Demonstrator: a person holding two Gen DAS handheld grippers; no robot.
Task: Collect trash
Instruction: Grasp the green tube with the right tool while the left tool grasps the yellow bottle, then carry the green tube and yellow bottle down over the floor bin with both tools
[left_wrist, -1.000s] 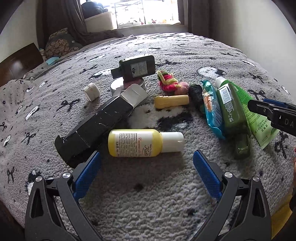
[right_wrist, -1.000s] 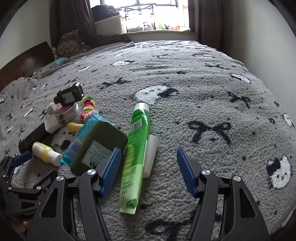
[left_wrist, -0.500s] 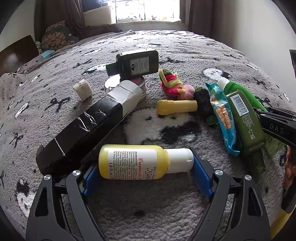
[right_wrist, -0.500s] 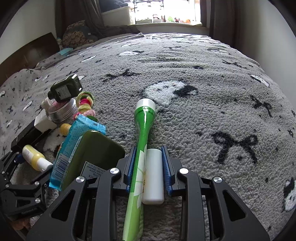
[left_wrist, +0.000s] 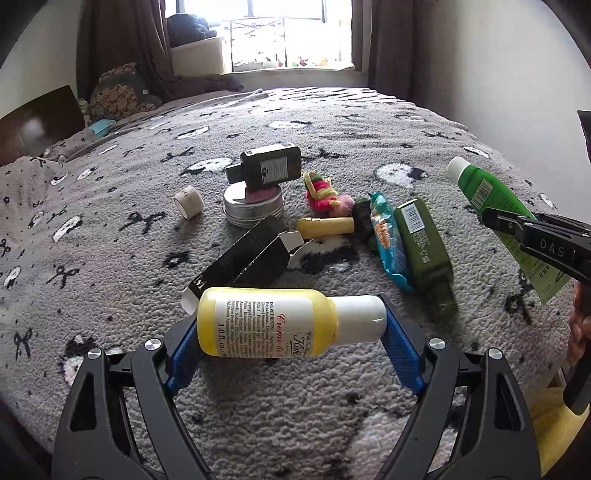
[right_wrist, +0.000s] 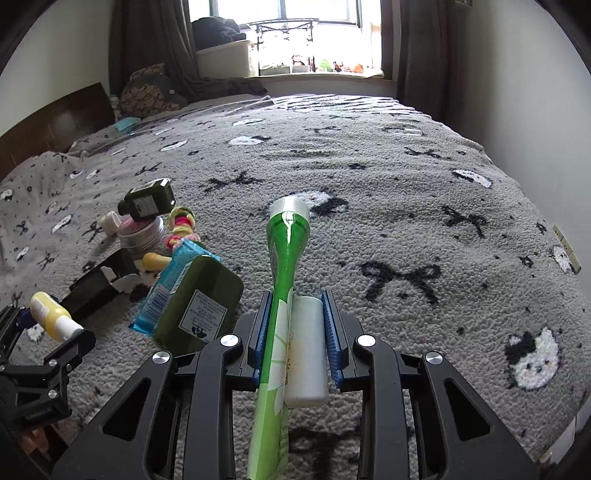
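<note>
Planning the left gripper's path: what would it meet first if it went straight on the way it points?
Probably the black box, lying just beyond the yellow bottle held by the left gripper; depth is unclear.

Daylight from the overexposed, blown-out rear window (left_wrist: 291, 33), washing out detail there. Grey fleece patterned bed blanket (right_wrist: 406, 192) evenly lit; soft short shadows under items. Strong fisheye bending, black vignette at corners. Both views fairly sharp, slight softness toward edges, dim walls.

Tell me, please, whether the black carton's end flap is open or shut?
Open: the black carton's white flap sticks out at its far end.
</note>
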